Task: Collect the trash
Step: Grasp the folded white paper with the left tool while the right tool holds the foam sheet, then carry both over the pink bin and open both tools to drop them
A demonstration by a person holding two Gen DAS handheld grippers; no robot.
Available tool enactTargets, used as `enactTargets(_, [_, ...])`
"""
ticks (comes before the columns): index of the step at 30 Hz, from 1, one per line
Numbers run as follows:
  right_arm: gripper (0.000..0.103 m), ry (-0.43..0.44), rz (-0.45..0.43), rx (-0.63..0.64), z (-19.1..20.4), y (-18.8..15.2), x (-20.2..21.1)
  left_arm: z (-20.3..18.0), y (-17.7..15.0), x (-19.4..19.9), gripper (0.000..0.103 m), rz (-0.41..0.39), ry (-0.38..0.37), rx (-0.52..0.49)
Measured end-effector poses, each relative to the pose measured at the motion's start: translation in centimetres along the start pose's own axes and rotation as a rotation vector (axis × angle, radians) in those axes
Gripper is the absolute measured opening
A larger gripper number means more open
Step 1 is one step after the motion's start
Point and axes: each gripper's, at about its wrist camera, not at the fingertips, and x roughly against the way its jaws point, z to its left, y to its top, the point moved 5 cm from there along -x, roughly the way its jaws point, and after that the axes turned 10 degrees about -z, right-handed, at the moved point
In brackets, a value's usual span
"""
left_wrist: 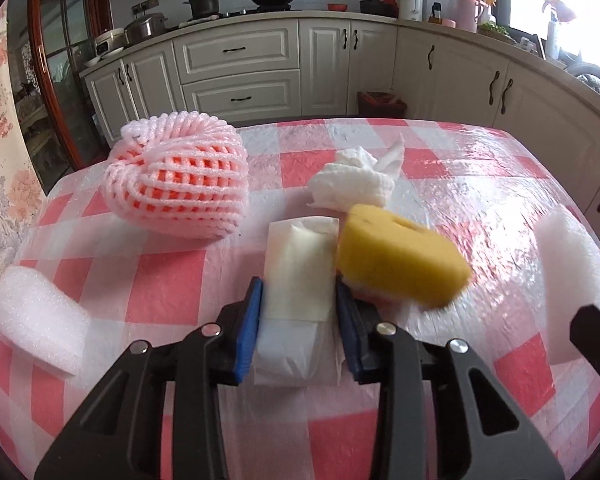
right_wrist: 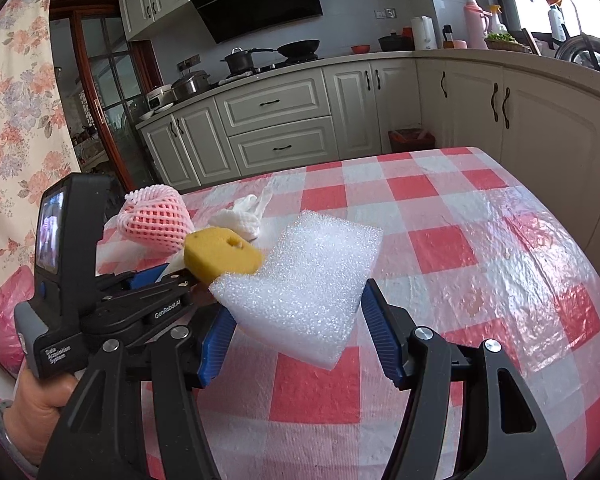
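Observation:
My left gripper (left_wrist: 298, 292) is shut on a folded white tissue packet (left_wrist: 296, 276), held just above the checked table. A yellow sponge (left_wrist: 400, 256) lies right beside its right finger. My right gripper (right_wrist: 300, 320) is shut on a white foam sheet (right_wrist: 304, 280) and holds it above the table; the sheet also shows at the right edge of the left wrist view (left_wrist: 572, 276). A pink foam fruit net (left_wrist: 176, 184) and a crumpled white paper towel (left_wrist: 356, 180) lie further back. In the right wrist view the left gripper (right_wrist: 156, 280) is at the left, by the sponge (right_wrist: 220, 256).
Another white foam piece (left_wrist: 36, 316) lies at the table's left edge. A pink bag (right_wrist: 0, 320) hangs at the left below the table. A red bin (right_wrist: 412, 140) stands on the floor by the white kitchen cabinets (left_wrist: 240, 72). The checked tablecloth (right_wrist: 480, 240) stretches to the right.

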Motion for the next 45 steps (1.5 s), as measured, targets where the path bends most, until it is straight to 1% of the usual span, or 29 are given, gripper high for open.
enactTargets(15, [0.059, 0.034, -0.017, 0.068, 4.5, -1.7, 3.2, 2.5, -2.9, 9.5, 0.032, -0.115, -0.017, 0.007])
enactTargets(31, [0.059, 0.046, -0.021, 0.176, 9.3, -2.6, 5.9, 7.0, -5.2, 17.8, 0.032, -0.202, -0.052, 0.057])
enactTargets(35, [0.059, 0.062, -0.021, 0.199, 10.9, -2.7, 6.1, 8.3, -5.9, 19.9, 0.032, -0.227, -0.032, 0.049])
enactTargets(39, [0.059, 0.093, -0.022, 0.220, 13.0, -2.8, 6.3, 10.1, -6.5, 21.2, 0.032, -0.231, -0.014, 0.066])
enactTargets(45, [0.059, 0.166, -0.017, 0.267, 17.1, -3.3, 6.4, 13.5, -7.5, 22.8, 0.032, -0.226, 0.035, 0.106])
